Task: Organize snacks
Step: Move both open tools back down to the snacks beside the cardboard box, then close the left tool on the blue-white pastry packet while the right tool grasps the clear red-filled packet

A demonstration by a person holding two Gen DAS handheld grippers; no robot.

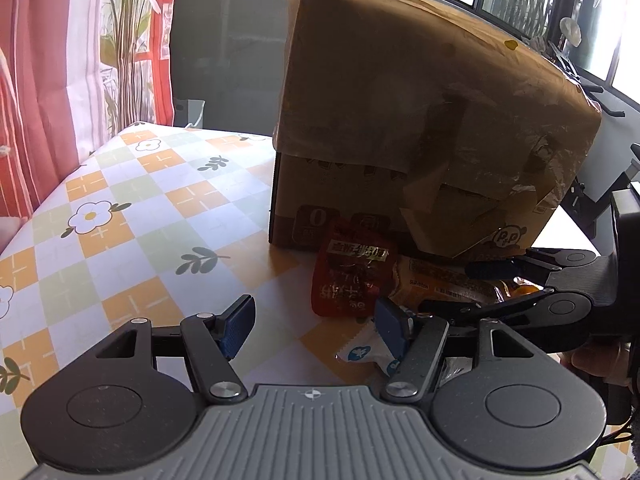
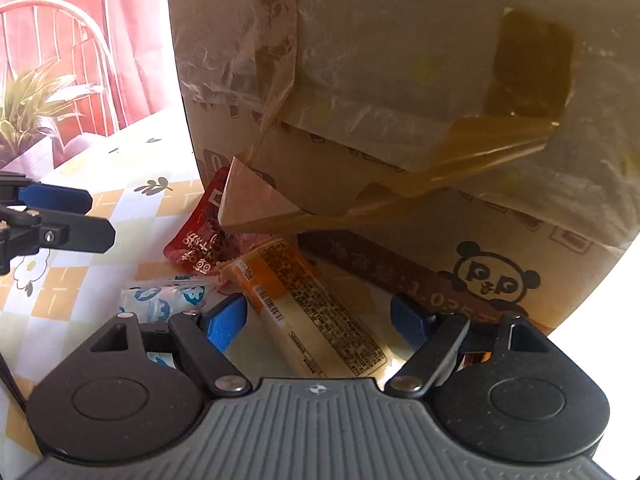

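Note:
A tall taped cardboard box [image 1: 420, 120] stands on the checked tablecloth, and three snacks lie at its foot. One is a red packet [image 1: 352, 276], one a long orange-and-cream packet [image 1: 440, 280], one a small white-and-blue packet [image 1: 368, 354]. My left gripper [image 1: 316, 328] is open just short of the red packet, its right finger over the white-and-blue one. My right gripper [image 2: 318, 320] is open and straddles the long packet [image 2: 312, 304]; a gap shows at the right pad. The right wrist view also shows the red packet [image 2: 196, 240], the white-and-blue packet [image 2: 160, 296] and the left gripper [image 2: 92, 216].
Loose tape and a torn flap [image 2: 256, 200] hang from the box [image 2: 400, 60] over the snacks. The flowered tablecloth [image 1: 140, 200] stretches away to the left of the box. A red curtain [image 1: 36, 80] and a plant [image 2: 32, 100] stand behind the table.

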